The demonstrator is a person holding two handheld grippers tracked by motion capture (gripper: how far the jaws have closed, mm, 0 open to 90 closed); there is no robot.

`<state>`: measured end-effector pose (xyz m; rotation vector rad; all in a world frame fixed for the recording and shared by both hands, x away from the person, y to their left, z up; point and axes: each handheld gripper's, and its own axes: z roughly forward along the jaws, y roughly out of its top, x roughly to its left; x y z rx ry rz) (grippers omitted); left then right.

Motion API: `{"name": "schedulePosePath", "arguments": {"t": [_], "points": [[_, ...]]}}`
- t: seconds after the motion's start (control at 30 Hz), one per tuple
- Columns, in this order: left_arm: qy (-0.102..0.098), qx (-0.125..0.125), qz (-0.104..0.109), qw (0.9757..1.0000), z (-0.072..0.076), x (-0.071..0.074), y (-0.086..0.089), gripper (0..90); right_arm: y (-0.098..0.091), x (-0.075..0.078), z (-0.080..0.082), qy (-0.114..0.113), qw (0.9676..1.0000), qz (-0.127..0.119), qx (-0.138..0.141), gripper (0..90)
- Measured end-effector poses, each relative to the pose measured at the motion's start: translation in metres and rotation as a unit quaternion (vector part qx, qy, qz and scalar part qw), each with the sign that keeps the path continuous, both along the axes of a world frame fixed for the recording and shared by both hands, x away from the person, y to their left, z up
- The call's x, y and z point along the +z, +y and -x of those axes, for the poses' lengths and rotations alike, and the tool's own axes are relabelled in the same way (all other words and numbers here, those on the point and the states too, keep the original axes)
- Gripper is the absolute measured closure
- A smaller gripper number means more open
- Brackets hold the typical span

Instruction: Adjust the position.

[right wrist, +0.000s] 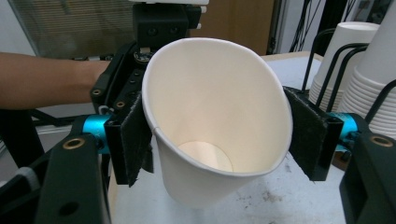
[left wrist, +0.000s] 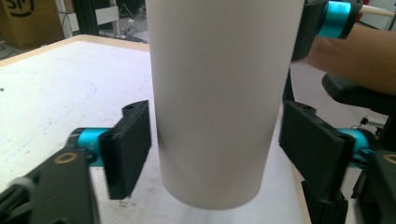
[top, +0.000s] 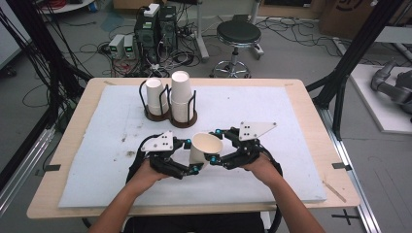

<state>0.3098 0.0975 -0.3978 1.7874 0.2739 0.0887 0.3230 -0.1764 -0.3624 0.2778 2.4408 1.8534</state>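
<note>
1. A white paper cup (top: 205,146) is held above the white mat (top: 97,160) on the table (top: 58,145), near the person's edge, between the two hands.
2. The right claw (right wrist: 217,135) grips the cup at its rim, with both pads pressing so that the mouth is squeezed into an oval.
3. The left claw (left wrist: 215,144) stands around the cup's lower wall; its jaws are open, with a gap on each side.
4. Two wire holders (top: 158,104) with stacked cups (top: 180,94) stand at the far side of the mat.
</note>
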Motion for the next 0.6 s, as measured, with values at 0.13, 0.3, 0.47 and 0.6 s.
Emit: {"name": "schedulePosePath", "arguments": {"t": [0.13,0.3,0.47,0.6], "points": [[-0.002,-0.004,0.0,1.0,0.0005,-0.0001,0.0005,33.6,0.0021,0.0001,0.0009,0.0,1.0,-0.001,-0.002,26.8],[-0.001,-0.005,0.028,0.9996,-0.0006,0.0009,0.0048,35.0,0.0021,0.0005,0.0013,0.017,0.9989,-0.042,-0.014,18.6],[0.0,-0.001,0.045,0.999,-0.0012,0.0021,0.0086,35.5,-0.0028,0.0014,-0.0008,0.025,0.9975,-0.063,-0.021,18.4],[-0.013,-0.005,0.044,0.9989,0.0002,0.0014,0.007,35.6,-0.0009,0.0001,-0.0011,0.03,0.9977,-0.059,-0.017,16.2]]}}
